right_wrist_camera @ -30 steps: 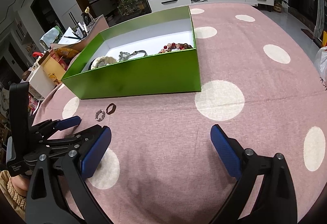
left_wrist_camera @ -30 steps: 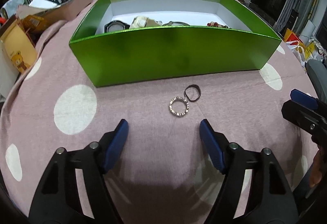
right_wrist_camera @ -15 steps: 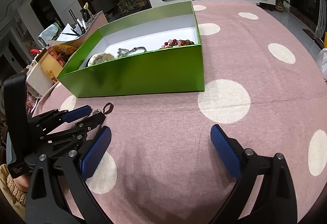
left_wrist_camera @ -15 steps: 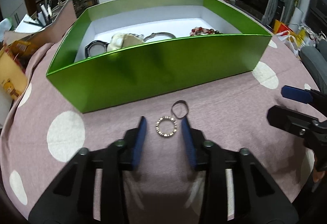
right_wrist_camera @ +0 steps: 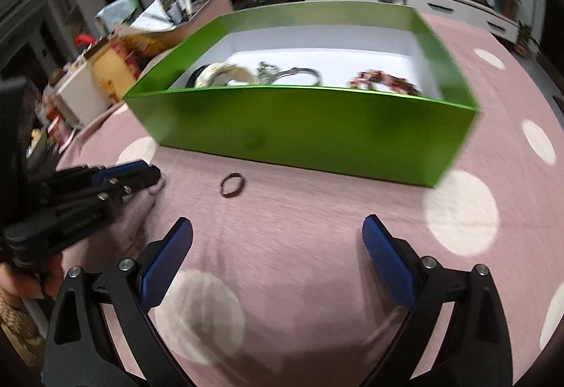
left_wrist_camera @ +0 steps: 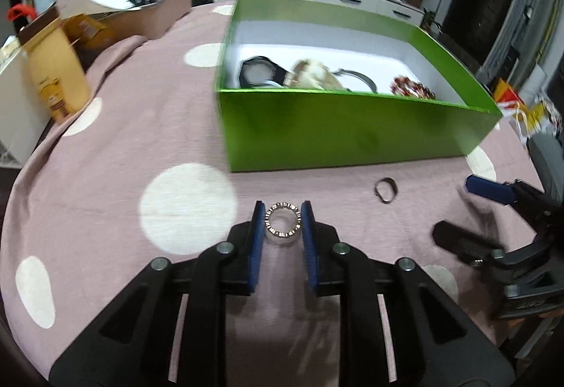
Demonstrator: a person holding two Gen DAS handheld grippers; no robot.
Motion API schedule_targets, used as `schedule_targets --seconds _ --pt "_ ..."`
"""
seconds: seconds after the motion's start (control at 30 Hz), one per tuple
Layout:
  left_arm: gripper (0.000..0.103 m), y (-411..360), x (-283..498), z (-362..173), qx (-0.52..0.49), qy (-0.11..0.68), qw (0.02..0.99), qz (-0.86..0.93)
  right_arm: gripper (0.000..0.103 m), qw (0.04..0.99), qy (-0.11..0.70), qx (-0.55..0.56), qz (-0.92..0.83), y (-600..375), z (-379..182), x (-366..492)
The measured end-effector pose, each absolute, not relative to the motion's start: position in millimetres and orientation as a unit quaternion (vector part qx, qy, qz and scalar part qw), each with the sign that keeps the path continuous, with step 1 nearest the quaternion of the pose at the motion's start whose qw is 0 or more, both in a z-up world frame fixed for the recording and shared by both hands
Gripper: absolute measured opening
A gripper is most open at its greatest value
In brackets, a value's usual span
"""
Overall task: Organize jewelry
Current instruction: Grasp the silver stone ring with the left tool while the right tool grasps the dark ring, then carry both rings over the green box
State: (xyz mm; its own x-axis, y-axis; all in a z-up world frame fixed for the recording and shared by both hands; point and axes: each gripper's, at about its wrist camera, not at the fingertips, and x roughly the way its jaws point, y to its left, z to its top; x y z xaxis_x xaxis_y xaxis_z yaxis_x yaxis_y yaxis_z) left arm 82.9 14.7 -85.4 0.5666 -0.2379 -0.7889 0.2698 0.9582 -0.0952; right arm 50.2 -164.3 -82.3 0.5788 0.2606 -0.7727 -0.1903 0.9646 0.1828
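My left gripper [left_wrist_camera: 282,214] is shut on a silver studded ring [left_wrist_camera: 282,224], pinched between the blue pads low over the pink cloth. A dark ring [left_wrist_camera: 386,189] lies on the cloth to its right; it also shows in the right wrist view [right_wrist_camera: 232,185]. The green box [left_wrist_camera: 352,129] behind holds a black watch [left_wrist_camera: 259,71], a cream bracelet [left_wrist_camera: 313,73], a metal bangle [left_wrist_camera: 356,76] and a red bead bracelet [left_wrist_camera: 410,89]. My right gripper [right_wrist_camera: 276,246] is open and empty, facing the box [right_wrist_camera: 310,129], with the dark ring ahead on its left.
A pink tablecloth with white dots [left_wrist_camera: 187,207] covers the table. A yellow bag [left_wrist_camera: 53,69] and a tray of clutter [left_wrist_camera: 141,9] stand at the far left. The left gripper [right_wrist_camera: 105,180] shows at the left of the right wrist view.
My left gripper closed around the studded ring and moved it left, away from the dark ring. My right gripper swung left toward the dark ring and the box.
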Motion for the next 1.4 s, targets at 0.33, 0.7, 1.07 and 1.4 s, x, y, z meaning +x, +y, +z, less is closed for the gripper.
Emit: schedule_targets --seconds 0.33,0.7,1.07,1.4 --pt "0.020 38.1 80.8 -81.1 -0.012 0.436 0.890 -0.135 0.062 0.890 0.437 -0.041 0.123 -128.6 -88.7 71.7" --pt "0.020 42.0 80.4 -83.4 -0.024 0.439 0.888 -0.137 0.020 0.893 0.424 -0.065 0.140 -119.3 -88.0 68.5" --pt "0.020 28.1 70.0 -70.0 -0.013 0.431 0.889 -0.153 0.020 0.901 0.411 -0.039 0.131 -136.6 -73.1 43.3" --pt "0.020 15.6 65.6 -55.2 0.003 0.426 0.893 -0.149 0.020 0.921 0.373 -0.013 0.110 -170.7 -39.8 19.0"
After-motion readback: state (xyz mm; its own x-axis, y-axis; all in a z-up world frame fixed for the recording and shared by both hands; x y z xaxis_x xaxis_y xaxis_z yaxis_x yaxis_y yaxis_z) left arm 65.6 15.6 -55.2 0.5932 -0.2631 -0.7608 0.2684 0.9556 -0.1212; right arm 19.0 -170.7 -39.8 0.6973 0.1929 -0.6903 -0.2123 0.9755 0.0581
